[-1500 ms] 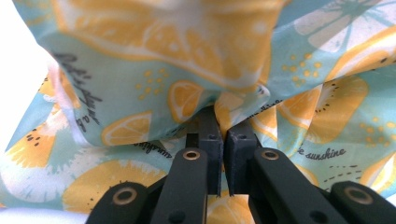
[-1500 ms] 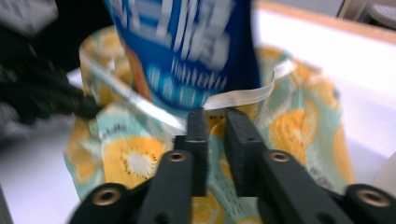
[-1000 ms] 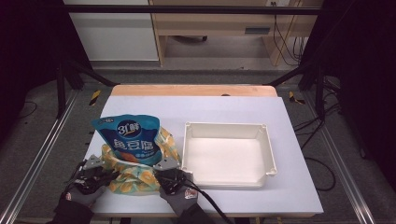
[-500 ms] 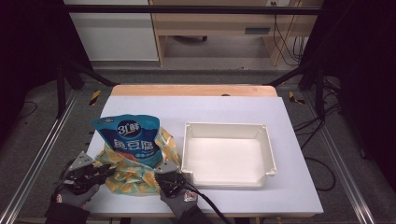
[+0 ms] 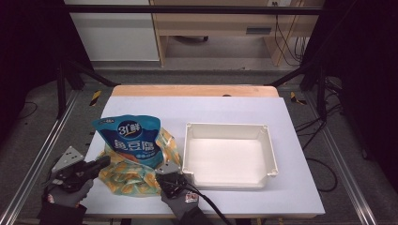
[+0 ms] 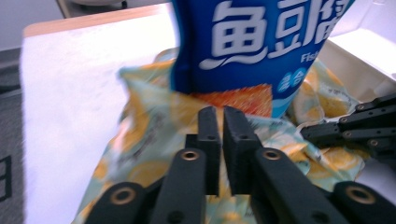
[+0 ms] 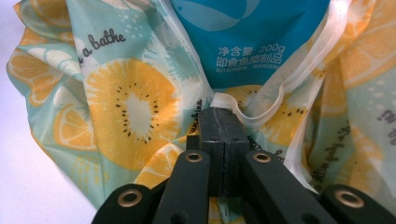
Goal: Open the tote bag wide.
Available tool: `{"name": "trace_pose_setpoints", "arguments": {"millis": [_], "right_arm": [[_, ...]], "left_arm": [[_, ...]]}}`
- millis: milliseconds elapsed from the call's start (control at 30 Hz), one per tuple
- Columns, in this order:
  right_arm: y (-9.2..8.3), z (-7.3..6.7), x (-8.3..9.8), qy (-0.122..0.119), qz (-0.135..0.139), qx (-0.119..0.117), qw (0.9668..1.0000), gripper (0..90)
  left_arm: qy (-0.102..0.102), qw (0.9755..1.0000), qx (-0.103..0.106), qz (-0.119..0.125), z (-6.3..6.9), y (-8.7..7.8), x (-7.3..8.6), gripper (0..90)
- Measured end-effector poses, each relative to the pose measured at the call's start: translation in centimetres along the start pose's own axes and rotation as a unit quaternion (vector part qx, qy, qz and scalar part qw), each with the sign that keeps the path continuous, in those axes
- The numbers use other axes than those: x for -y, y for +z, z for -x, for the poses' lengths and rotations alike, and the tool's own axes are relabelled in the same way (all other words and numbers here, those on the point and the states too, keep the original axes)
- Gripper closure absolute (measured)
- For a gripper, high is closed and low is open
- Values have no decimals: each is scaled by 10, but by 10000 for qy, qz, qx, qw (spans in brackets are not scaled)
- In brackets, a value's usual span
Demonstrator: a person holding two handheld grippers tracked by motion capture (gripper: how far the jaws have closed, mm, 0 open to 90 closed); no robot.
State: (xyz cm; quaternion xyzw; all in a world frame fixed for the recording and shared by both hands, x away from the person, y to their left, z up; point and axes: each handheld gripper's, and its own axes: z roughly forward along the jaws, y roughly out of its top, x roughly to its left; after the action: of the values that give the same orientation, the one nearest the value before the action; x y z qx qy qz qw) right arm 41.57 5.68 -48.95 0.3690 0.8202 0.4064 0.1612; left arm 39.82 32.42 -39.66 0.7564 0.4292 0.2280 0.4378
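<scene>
A blue snack pouch (image 5: pixel 131 140) (image 6: pixel 261 42) (image 7: pixel 247 42) stands inside a crumpled fruit-print bag (image 5: pixel 126 179) (image 6: pixel 149 135) (image 7: pixel 126 102) at the front left of the table. My right gripper (image 5: pixel 164 168) (image 7: pixel 223 112) is shut on the bag's pale rim at its near right side. My left gripper (image 5: pixel 103 161) (image 6: pixel 219 112) hovers at the bag's left edge, pointing at the pouch. Its jaws have just been closing and stand almost together, with nothing seen between them.
An empty white tray (image 5: pixel 225 126) sits right of the bag, its near left corner close to my right gripper. The white table top (image 5: pixel 211 108) stretches behind both. Metal frame rails run along the table's left and right sides.
My left gripper has lifted and drawn back to the left from the bag's edge, and its jaws have come together. The right gripper and the bag have stayed put.
</scene>
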Motion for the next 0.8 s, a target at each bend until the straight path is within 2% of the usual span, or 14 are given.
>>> {"name": "trace_pose_setpoints", "arguments": {"millis": [133,167,267,433,533,667,800], "right_arm": [[0,0,0,13,5,-8,10000,900],[0,0,0,9,7,-4,10000,900],[0,0,0,0,16,4,10000,900],[0,0,0,-1,8,1,10000,900],[0,0,0,1,8,-1,10000,900],[0,0,0,16,4,-2,10000,899],[0,0,0,22,2,-4,10000,898]], "left_arm": [[164,9997,-73,-154,5,23,-1,900],[233,9991,-166,-308,5,33,1,900],[197,9981,-204,-551,2,43,8,900],[115,9941,-325,-1029,-13,50,29,900],[-31,9920,-260,-1236,-17,55,41,900],[203,9889,-308,-1437,-13,60,43,899],[153,9884,-274,-1489,-13,63,45,899]]}}
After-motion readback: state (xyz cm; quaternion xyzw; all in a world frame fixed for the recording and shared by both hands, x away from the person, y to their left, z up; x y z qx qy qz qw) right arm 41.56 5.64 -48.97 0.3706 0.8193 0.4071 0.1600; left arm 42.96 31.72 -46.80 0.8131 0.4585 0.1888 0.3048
